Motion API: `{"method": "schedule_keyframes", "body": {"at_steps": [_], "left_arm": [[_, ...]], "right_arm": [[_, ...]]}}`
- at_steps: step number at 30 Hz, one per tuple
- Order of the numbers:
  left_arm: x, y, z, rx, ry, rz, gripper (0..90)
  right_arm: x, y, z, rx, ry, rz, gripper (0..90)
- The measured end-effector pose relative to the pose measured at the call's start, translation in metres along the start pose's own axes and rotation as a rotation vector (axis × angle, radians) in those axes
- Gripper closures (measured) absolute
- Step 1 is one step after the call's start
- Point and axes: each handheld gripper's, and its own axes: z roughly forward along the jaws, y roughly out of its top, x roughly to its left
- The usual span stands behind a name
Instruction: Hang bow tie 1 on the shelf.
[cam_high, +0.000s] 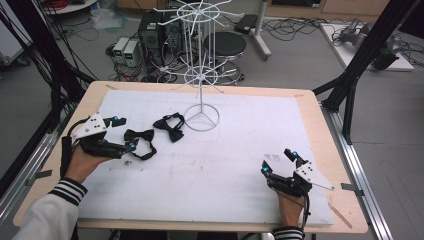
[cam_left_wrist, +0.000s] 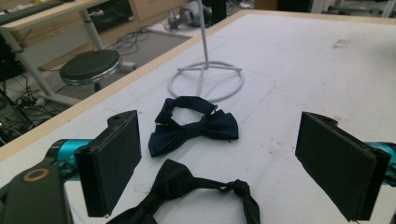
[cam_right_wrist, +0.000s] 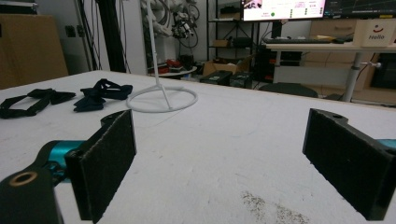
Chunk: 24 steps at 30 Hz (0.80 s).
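Just ahead of the left gripper (cam_high: 121, 134), jaws spread wide, lies the black bow tie (cam_left_wrist: 187, 189), the navy bow tie (cam_left_wrist: 194, 125) beyond it beside the white wire stand (cam_high: 201, 75). Approach seems underway; next, lower and pinch the knot. The right gripper (cam_high: 280, 161) rests wide, well apart.

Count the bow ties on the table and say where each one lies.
2. The black bow tie lies just ahead of the open left gripper. The navy bow tie lies beside it, next to the white wire stand. None seems hidden.
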Motion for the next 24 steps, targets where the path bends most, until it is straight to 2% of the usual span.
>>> {"method": "schedule_keyframes", "body": {"at_steps": [5, 15, 17, 24], "left_arm": [[0.004, 0.004, 0.008, 0.032, -0.033, 0.003, 14.7], [0.013, 0.016, 0.028, 0.131, -0.115, 0.053, 14.7], [0.017, 0.019, 0.034, 0.137, -0.131, 0.059, 14.7], [0.024, 0.027, 0.055, 0.196, -0.163, 0.093, 14.9]], "right_arm": [[0.0, 0.0, 0.0, 0.0, -0.002, 0.003, 9.0], [-0.001, 0.0, 0.0, -0.005, -0.003, 0.007, 9.0], [-0.001, 0.0, 0.0, -0.005, -0.002, 0.007, 9.0], [-0.001, 0.0, 0.0, -0.004, 0.0, 0.011, 9.0]]}}
